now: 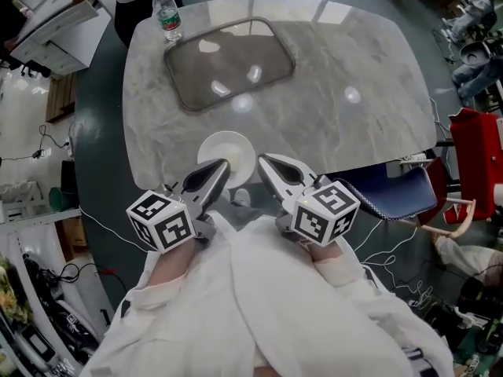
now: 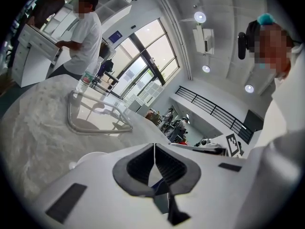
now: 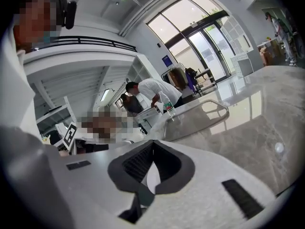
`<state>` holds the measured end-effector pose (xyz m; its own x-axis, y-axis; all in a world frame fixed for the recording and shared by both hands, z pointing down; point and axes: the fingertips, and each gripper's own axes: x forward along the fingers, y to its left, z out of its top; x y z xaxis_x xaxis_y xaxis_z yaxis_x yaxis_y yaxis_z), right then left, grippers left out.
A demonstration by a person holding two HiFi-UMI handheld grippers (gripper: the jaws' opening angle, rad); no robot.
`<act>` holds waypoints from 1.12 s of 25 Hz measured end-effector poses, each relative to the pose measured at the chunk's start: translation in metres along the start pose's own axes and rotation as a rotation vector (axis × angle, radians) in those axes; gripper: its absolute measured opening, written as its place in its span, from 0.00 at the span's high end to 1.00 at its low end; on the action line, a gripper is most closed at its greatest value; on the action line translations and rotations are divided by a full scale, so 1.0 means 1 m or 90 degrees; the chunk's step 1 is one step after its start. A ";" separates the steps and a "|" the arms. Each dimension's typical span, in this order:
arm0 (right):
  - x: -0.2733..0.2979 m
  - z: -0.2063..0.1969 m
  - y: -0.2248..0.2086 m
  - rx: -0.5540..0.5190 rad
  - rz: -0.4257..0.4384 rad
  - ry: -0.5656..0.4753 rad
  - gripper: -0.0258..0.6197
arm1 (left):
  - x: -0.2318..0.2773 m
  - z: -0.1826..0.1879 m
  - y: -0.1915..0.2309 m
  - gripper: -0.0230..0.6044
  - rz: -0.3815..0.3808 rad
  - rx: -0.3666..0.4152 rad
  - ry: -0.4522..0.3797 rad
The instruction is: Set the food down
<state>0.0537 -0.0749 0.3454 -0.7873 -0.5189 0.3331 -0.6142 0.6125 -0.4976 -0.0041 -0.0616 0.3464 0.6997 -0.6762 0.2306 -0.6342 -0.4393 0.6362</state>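
In the head view a clear plastic water bottle (image 1: 167,12) stands at the far left of the pale, veined marble worktop (image 1: 354,77), just beside a smoky glass tray (image 1: 228,65) with rounded corners. The left tongs (image 1: 225,164) are pinched together on nothing and overlap the round white plate (image 1: 228,149), which lies at the worktop's near edge. Whether food lies on it I cannot tell. Only the left gripper view shows the plate off to the jaws' left, not between them. The right tongs (image 1: 262,158), just right of the plate, are likewise closed and empty. A blue chair (image 1: 393,191) sits further right.
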 end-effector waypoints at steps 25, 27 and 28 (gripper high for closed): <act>0.025 -0.042 -0.005 0.065 -0.063 0.066 0.96 | -0.023 -0.034 0.060 0.93 0.034 -0.047 0.137; 0.026 -0.054 -0.005 0.075 -0.059 0.084 0.96 | -0.024 -0.042 0.066 0.93 0.042 -0.067 0.138; 0.026 -0.060 -0.005 0.082 -0.055 0.094 0.96 | -0.025 -0.047 0.068 0.93 0.046 -0.078 0.139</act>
<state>0.0326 -0.0556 0.4049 -0.7374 -0.4674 0.4877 -0.6750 0.4830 -0.5577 -0.0496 -0.0467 0.4180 0.7168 -0.5536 0.4239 -0.6498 -0.3100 0.6940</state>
